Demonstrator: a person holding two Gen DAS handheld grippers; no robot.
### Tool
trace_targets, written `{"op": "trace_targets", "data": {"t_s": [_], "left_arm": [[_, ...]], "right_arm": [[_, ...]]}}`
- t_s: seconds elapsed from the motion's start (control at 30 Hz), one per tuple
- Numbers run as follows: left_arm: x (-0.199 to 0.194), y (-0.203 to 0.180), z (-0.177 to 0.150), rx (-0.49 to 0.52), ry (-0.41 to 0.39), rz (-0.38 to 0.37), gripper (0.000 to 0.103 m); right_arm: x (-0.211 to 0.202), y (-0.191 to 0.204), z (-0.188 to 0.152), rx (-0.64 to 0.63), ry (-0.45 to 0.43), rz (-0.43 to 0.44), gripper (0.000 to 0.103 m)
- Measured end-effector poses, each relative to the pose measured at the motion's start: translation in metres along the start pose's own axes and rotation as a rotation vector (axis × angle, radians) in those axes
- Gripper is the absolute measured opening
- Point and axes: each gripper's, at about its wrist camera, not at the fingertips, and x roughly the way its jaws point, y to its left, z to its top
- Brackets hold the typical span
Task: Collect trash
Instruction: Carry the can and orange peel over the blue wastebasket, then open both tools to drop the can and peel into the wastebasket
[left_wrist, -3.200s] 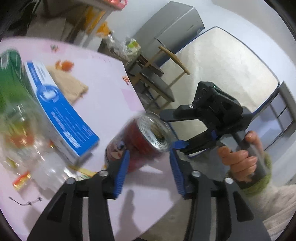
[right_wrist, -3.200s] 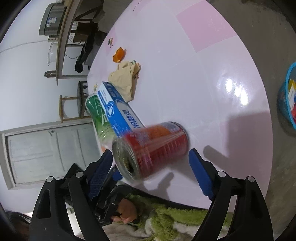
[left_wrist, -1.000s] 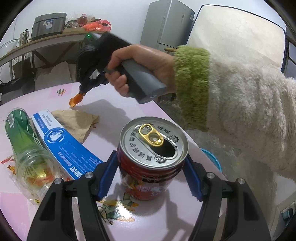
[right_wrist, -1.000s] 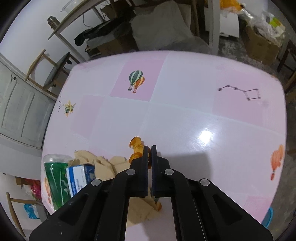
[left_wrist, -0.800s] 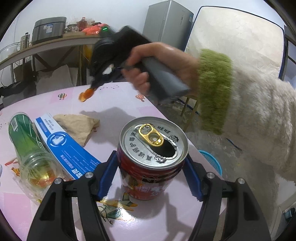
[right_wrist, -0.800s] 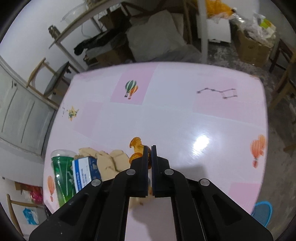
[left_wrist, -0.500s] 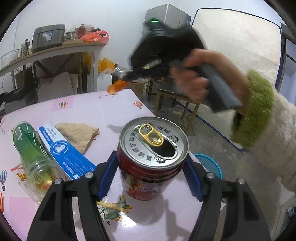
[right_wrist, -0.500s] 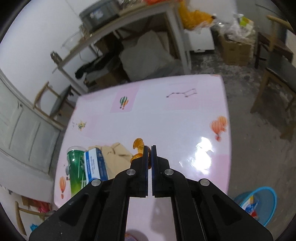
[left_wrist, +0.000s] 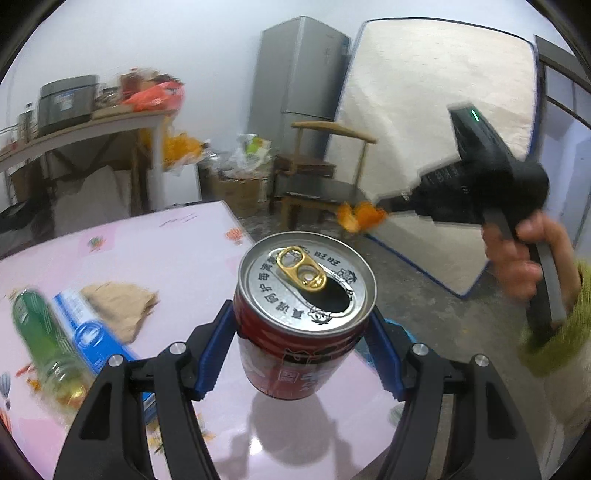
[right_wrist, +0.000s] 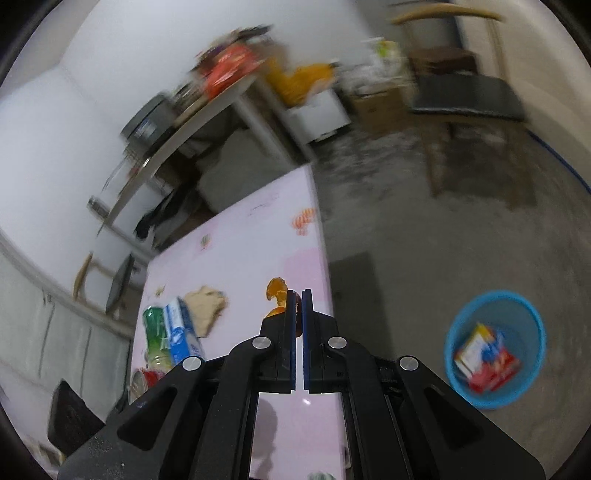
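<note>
My left gripper (left_wrist: 301, 328) is shut on a red drink can (left_wrist: 301, 325), held upright above the pink table (left_wrist: 177, 251); its opened top with a gold tab faces the camera. My right gripper (right_wrist: 298, 295) is shut on a scrap of orange peel (right_wrist: 275, 290), held in the air above the table's right edge. The peel (left_wrist: 358, 218) and the right gripper also show in the left wrist view, off to the right of the table. A blue trash bin (right_wrist: 495, 347) with a red and white box inside stands on the floor at lower right.
On the table lie a green bottle (left_wrist: 40, 336), a blue and white box (left_wrist: 92, 343) and crumpled brown paper (left_wrist: 118, 302). A wooden chair (left_wrist: 321, 177), a fridge (left_wrist: 295, 81), a mattress (left_wrist: 424, 110) and a cluttered side table (left_wrist: 85, 122) stand around.
My right gripper has lifted the orange peel off the table and swung it right, past the table edge towards the blue bin. My left gripper still holds the can, raised slightly.
</note>
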Motion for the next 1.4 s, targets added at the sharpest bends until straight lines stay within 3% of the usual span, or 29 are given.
{"op": "trace_targets", "data": {"t_s": [0.1,0.3,0.4,0.5,0.6,0.63,0.7,0.73,0.87,1.07,1.23,1.4], "left_arm": [[0.018,-0.024,0.018,0.042,0.030,-0.083,0.066],[0.098,-0.075,0.049,0.050,0.225,-0.298,0.066],[0.144,-0.096,0.049,0.012,0.341,-0.362,0.066],[0.192,-0.121,0.047,0.001,0.420,-0.364,0.067],[0.237,-0.148,0.042,0.009,0.477,-0.382,0.068],[0.249,-0.152,0.040,0.004,0.500,-0.377,0.073],[0.261,-0.155,0.038,-0.014,0.527,-0.349,0.077],[0.264,-0.152,0.038,-0.036,0.531,-0.334,0.077],[0.246,-0.132,0.046,-0.064,0.484,-0.336,0.081],[0.201,-0.094,0.059,-0.106,0.407,-0.309,0.082],[0.140,-0.066,0.057,-0.130,0.333,-0.282,0.083],[0.056,-0.025,0.047,-0.108,0.220,-0.192,0.084]], "right_arm": [[-0.025,-0.038,-0.017,0.078,-0.041,-0.066,0.001],[-0.040,-0.133,-0.063,0.282,-0.044,-0.194,0.002],[-0.028,-0.167,-0.076,0.356,-0.013,-0.225,0.002],[-0.014,-0.203,-0.083,0.424,0.001,-0.231,0.002],[0.000,-0.241,-0.082,0.491,-0.011,-0.245,0.010],[0.005,-0.249,-0.082,0.506,-0.014,-0.262,0.025],[0.015,-0.266,-0.083,0.524,-0.030,-0.309,0.046],[0.017,-0.273,-0.087,0.531,-0.031,-0.322,0.046],[0.025,-0.285,-0.100,0.572,-0.026,-0.317,0.046],[0.015,-0.267,-0.109,0.545,-0.039,-0.302,0.048],[-0.005,-0.229,-0.101,0.449,-0.085,-0.274,0.059],[-0.021,-0.166,-0.086,0.293,-0.108,-0.192,0.064]]}}
